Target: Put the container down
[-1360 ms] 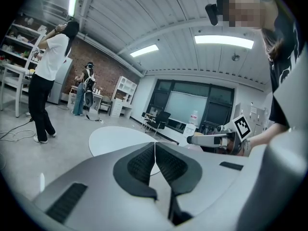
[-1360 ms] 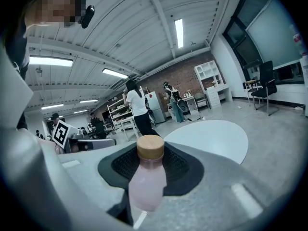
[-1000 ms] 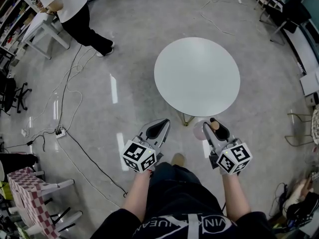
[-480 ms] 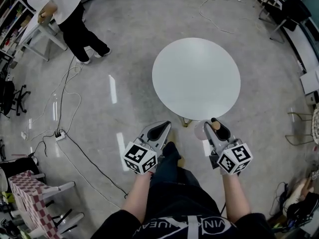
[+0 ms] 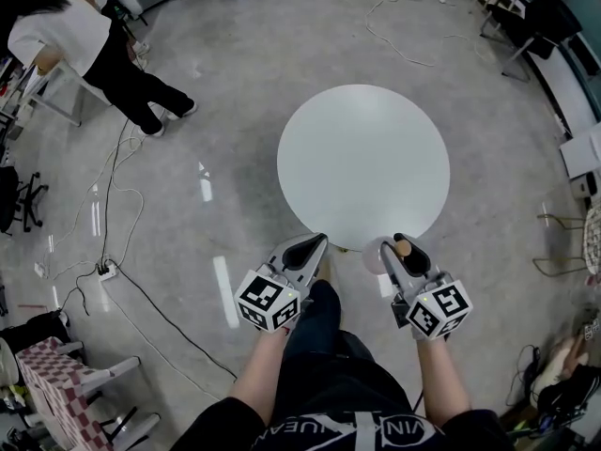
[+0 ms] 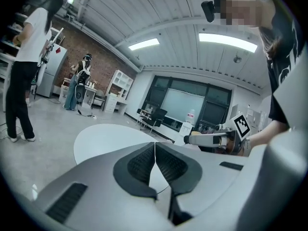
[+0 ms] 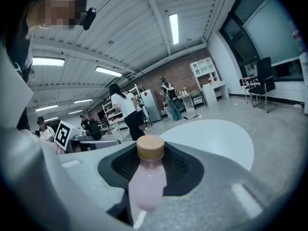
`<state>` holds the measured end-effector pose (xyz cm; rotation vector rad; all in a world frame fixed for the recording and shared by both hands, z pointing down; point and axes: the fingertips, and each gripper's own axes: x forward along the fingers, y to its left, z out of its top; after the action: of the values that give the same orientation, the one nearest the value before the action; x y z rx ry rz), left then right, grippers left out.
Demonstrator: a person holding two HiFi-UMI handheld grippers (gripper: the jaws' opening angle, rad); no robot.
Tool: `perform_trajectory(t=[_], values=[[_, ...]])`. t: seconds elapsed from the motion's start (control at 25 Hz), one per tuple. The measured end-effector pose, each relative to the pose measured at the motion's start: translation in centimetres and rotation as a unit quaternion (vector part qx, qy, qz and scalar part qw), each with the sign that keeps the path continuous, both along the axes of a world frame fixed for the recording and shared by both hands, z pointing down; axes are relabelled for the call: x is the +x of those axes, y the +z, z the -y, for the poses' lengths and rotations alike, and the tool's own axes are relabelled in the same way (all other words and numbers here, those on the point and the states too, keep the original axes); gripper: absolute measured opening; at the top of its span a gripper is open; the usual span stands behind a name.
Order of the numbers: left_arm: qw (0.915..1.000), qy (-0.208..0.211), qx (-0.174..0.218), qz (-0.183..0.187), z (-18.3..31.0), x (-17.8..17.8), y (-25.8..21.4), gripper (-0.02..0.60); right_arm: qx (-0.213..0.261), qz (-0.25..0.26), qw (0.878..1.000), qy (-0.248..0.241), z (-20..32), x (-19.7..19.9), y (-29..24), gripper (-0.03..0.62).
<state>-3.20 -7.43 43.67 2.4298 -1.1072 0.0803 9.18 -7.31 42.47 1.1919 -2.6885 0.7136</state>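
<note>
One container [image 7: 146, 179], pink, wooden-capped, sat clamped in your right claw [image 5: 402, 250], jaws partway apart, near surface [image 5: 362, 158] 6 o'clock edge. Left claw [image 5: 302, 250] pressed together, empty. Nothing set down; you had lowering, release left.

Matt pink container [image 7: 147, 182], wooden cap [image 7: 150, 147]

Pale pink container [image 7: 147, 182] with tan cap [image 7: 150, 147], white table [image 5: 364, 163], grey speckled floor [image 5: 235, 64]
</note>
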Motion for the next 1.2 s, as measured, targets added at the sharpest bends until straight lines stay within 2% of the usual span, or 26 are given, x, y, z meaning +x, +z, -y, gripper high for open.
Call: perform_trajectory(t=[0.2, 0.76, 1.2], values=[[0.9998, 0.016, -0.007, 0.007, 2.9, 0.0, 0.9, 0.014, -0.008, 0.001, 1.000, 0.012, 2.9, -0.3, 0.9, 0.132], [0.9992, 0.028, -0.020, 0.017, 10.6, -1.6, 4.0, 0.014, -0.016, -0.016, 0.999, 0.023, 10.8, -2.3, 3.6, 0.132], [0.9975, 0.057, -0.031, 0.026, 15.6, -1.5, 6.7, 0.014, -0.002, -0.047, 0.999, 0.016, 16.1, -4.2, 6.3, 0.132]])
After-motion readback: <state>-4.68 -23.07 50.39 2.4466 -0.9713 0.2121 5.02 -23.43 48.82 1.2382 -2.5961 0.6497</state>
